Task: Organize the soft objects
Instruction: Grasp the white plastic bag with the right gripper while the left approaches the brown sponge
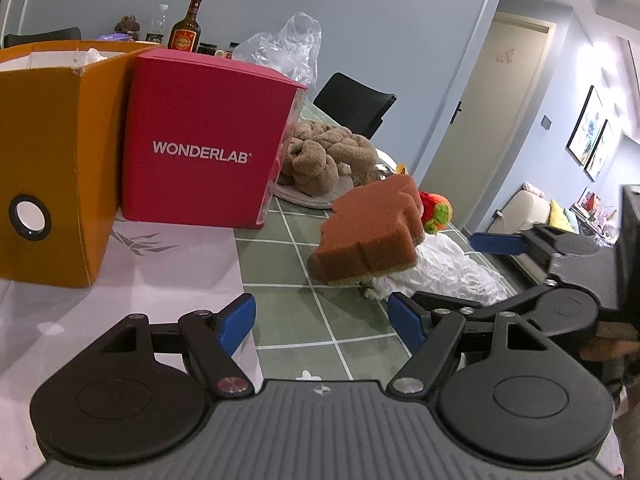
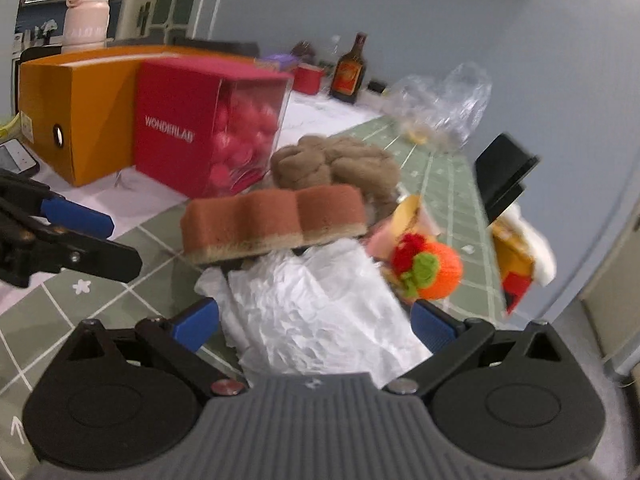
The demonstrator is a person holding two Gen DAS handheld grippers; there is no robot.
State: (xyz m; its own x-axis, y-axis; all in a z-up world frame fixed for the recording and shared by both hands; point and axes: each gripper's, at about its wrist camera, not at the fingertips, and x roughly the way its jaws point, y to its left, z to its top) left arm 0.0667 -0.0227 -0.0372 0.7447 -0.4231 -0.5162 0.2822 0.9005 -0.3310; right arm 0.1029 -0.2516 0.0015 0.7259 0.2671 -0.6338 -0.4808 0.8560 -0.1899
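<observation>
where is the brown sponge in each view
Left wrist view: the brown sponge is right of centre, ahead of the left claw, partly on crumpled white paper.
Right wrist view: the sponge is centre, just above the white paper lying between the right claw's fingers.
Shared landmark: the red WONDERLAB box stands up-left of the sponge in both.

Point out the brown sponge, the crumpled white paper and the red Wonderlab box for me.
brown sponge (image 2: 276, 216): right wrist view, on its long brown side face.
crumpled white paper (image 2: 320, 320): right wrist view, middle of the wrinkled sheet.
red Wonderlab box (image 1: 200, 120): left wrist view, on the front face above the lettering.
</observation>
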